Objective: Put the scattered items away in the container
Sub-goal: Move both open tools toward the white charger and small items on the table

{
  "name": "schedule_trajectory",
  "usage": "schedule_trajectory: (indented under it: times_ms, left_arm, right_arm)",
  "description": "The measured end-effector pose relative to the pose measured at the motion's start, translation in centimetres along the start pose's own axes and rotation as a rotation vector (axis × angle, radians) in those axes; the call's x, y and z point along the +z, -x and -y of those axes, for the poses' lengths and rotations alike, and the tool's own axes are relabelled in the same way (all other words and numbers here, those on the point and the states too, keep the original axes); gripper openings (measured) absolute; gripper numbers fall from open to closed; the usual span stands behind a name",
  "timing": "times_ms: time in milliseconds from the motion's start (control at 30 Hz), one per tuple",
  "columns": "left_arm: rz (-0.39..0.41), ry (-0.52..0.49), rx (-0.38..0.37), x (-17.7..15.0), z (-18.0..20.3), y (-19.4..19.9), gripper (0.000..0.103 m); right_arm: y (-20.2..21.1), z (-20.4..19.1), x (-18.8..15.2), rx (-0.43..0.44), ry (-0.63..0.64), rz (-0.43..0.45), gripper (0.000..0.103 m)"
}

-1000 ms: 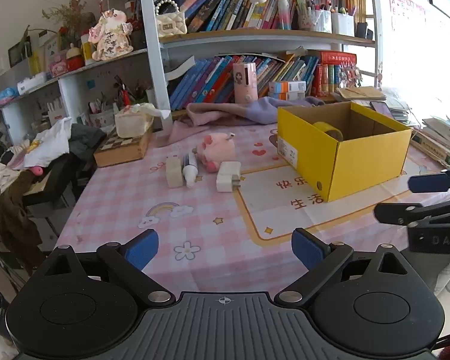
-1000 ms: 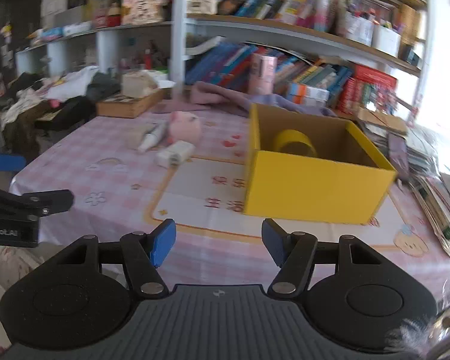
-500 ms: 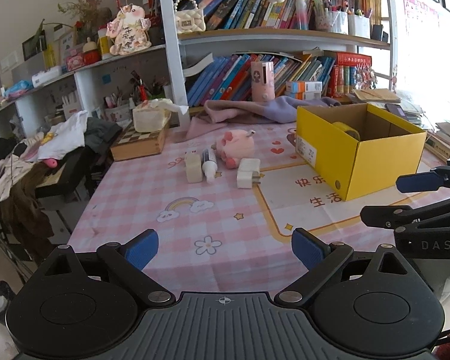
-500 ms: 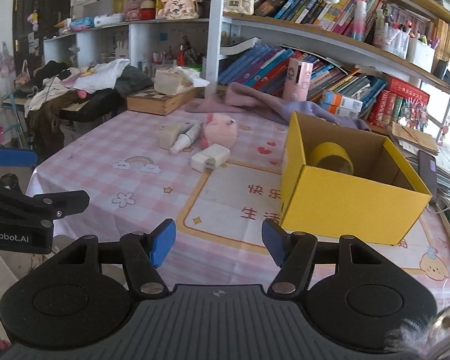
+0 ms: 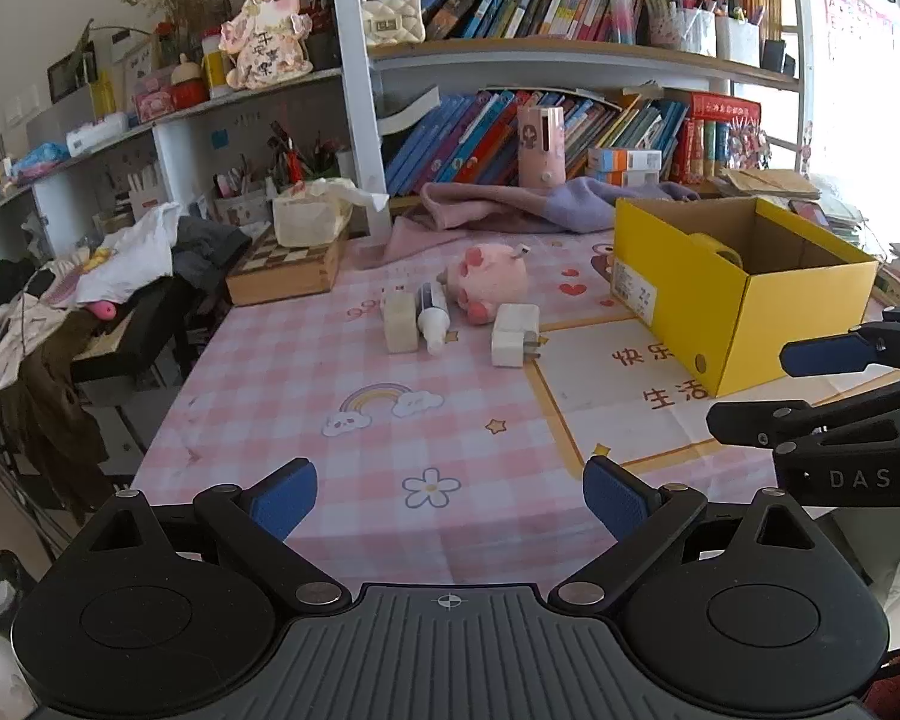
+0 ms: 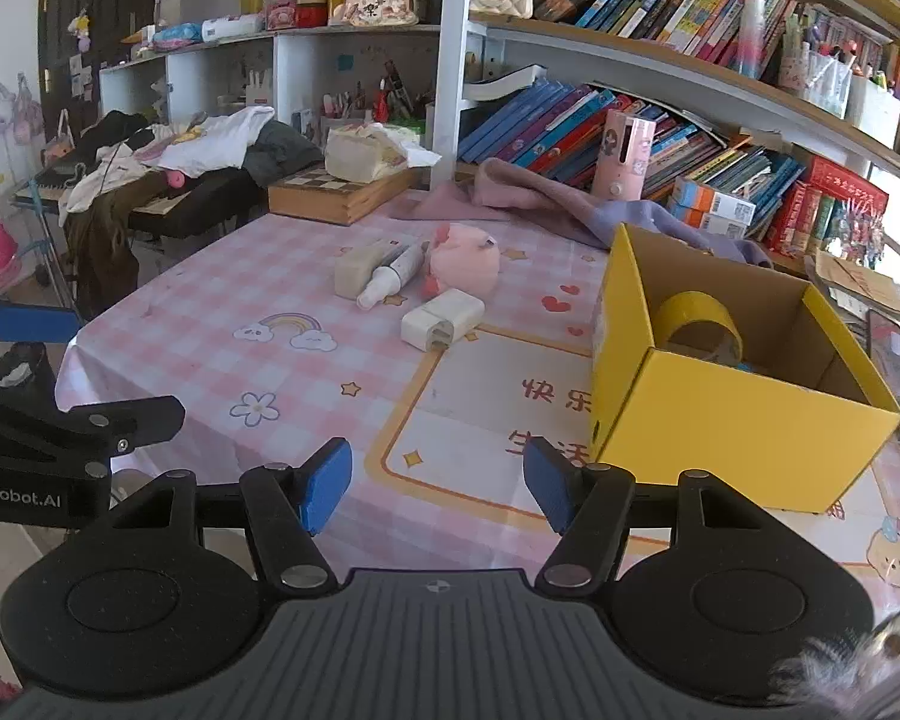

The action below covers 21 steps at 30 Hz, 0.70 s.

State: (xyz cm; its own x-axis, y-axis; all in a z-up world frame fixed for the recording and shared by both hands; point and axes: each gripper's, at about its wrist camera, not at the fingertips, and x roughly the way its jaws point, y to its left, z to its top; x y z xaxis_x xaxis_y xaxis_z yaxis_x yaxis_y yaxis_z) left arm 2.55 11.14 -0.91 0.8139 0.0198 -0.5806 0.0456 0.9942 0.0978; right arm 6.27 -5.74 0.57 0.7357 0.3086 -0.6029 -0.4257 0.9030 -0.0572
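tape roll (image 6: pixel 699 324) half hidden behind yellow box (image 6: pixel 738 420) wall, box label (image 5: pixel 630 294) txt too small (unreadable), right gripper (image 5: pixel 810 387) cut off at frame edge.

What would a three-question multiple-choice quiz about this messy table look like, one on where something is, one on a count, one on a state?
1. Where is the roll of yellow tape?
A. Inside the yellow box
B. On the wooden chessboard case
C. Beside the pink plush

2. How many loose items lie grouped on the tablecloth left of the yellow box?
A. Two
B. Four
C. Six

3. What is the state of the right claw?
A. Shut on the charger
B. Shut on the tape
C. Open and holding nothing

Answers:
1. A, the tape leans against the box's inner wall.
2. B, there is a beige block, a white tube, a pink plush and a white charger.
3. C, its blue pads stand apart with only tablecloth between them.
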Motion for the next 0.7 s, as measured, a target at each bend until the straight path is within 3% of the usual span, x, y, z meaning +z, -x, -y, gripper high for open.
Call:
schedule_trajectory:
  times_ms: [700]
  left_arm:
    - [-0.062,0.006,-0.025,1.9,-0.2,-5.7,0.097]
  right_arm:
    - [-6.8,1.6,3.4,0.042,0.032,-0.068,0.061]
